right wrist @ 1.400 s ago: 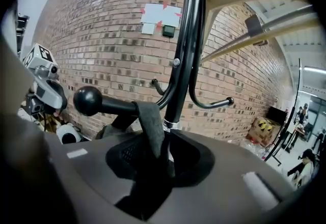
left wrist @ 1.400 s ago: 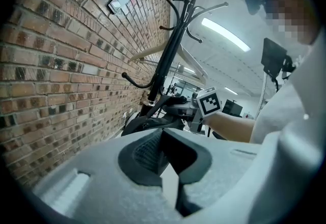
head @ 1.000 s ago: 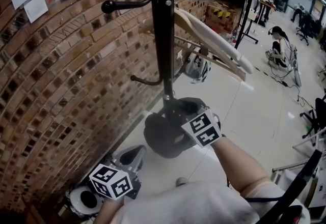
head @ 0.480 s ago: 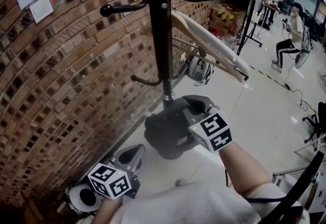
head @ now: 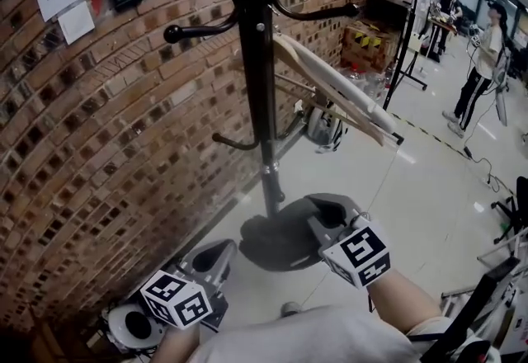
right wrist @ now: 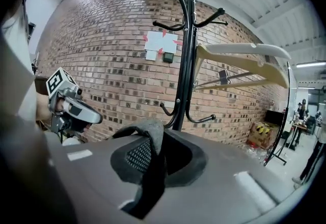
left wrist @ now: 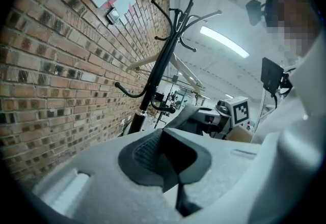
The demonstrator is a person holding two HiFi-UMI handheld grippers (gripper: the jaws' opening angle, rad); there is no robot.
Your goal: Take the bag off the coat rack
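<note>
Right gripper (right wrist: pixel 153 154): fingers (right wrist: pixel 133 157) are clenched on a dark strap (right wrist: pixel 151 167). In the head view the strap is judged to belong to the bag (head: pixel 276 242), which hangs just under that gripper.

Change over the last second: the bag was seen pressed against the rack (head: pixel 254 64) post. It is now lower and drawn toward the person, apart from the post. The hooks in view are bare, and only a hanger (head: pixel 330 81) is left on the rack. The bag is therefore judged to be off the rack, with only the carrying clear left to do.

Left gripper (left wrist: pixel 170 162): fingers are closed together on nothing. It is held low by the brick wall (head: pixel 91 155), as before.
</note>
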